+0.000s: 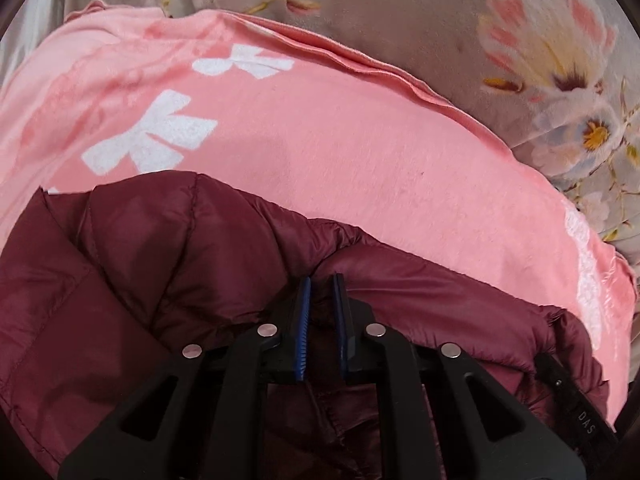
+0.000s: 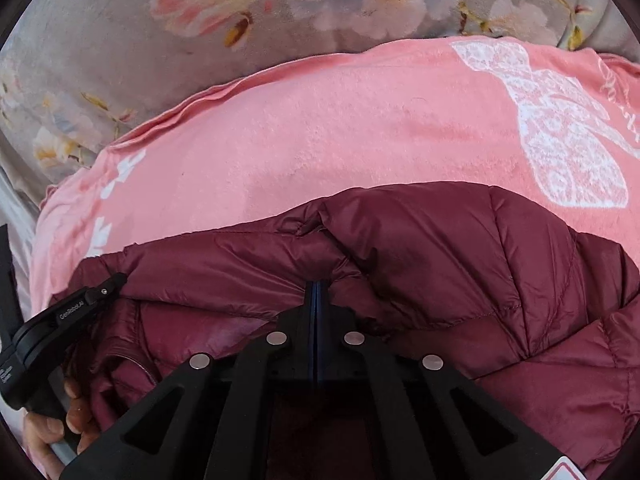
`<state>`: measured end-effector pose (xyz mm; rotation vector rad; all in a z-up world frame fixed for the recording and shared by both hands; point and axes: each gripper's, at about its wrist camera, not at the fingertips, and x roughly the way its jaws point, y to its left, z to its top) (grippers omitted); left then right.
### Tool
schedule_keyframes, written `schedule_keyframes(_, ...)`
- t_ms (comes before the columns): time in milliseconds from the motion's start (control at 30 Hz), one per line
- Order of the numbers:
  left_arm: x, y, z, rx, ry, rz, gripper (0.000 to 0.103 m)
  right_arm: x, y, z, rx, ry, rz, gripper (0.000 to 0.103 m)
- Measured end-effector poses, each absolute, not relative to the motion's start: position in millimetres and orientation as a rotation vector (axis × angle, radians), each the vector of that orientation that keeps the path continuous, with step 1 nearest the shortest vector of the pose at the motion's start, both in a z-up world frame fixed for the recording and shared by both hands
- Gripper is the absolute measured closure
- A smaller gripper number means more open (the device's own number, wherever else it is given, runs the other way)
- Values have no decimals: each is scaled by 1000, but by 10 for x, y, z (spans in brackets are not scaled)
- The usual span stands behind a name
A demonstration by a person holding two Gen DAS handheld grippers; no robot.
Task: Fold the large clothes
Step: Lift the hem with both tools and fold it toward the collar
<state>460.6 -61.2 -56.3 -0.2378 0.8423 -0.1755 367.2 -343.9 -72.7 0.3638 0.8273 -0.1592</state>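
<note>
**Both grippers pinching the maroon puffer over the pink blanket**

Left wrist cam: left gripper (image 1: 322,286) has its blue pads nearly together, a narrow gap w/ a bunched fold of the maroon puffer jacket (image 1: 160,264) caught between them. Jacket fills the lower half of the shot, quilted and shiny, its upper edge draped across the pink blanket (image 1: 340,152). White bow prints show on the blanket at left. Beyond it, the grey floral bedspread (image 1: 420,20).

Right wrist cam: right gripper (image 2: 316,286) is clamped fully closed, pads pressed flat together, jacket (image 2: 440,248) fabric puckering right at the tips, so it's nipping a thin bit of the shell. Pink blanket (image 2: 320,140) again behind, big white lace-look bow at right, floral bedspread (image 2: 120,40) further back.

Also here, lower left: the left gripper (image 2: 116,280) seen from the side, tip buried in the jacket edge, and the person's left hand (image 2: 56,424) wrapped round its handle.
</note>
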Motion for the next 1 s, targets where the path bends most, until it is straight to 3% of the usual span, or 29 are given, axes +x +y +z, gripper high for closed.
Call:
schedule_keyframes(333,4647,-667,-610,-197,834,-139,93,3660,-3305,-665,245,819,-230,103)
schedule_keyframes(400,4558,-585,-558,-213,826,-138,94,3433,-3405,-536,304,785,-242,103)
schedule_keyframes(467,4370,-437,-458,-217,812,-120,94,3000,-3464,-293,341,724,-229,91)
schedule_keyframes(567,3953,-40,-265,-223,782,-132,94,2326,-3452,-7,334,677,-172,90)
schedule_keyframes(633,3591,300,-161,-247,766,-148,83,1912,-3411,100,328,671,-145,75)
schedule_keyframes(700,3252,639,-125,-299,778,-170,61,1372,-3361,184,329,652,-118,66)
schedule_keyframes(867,2255,1452,-154,-410,783,-204,41,14,-3165,217,342,597,-70,37)
schedule_keyframes(1000,1530,1840,-294,-388,801,-181,26,-742,-3052,67,345,607,-115,28)
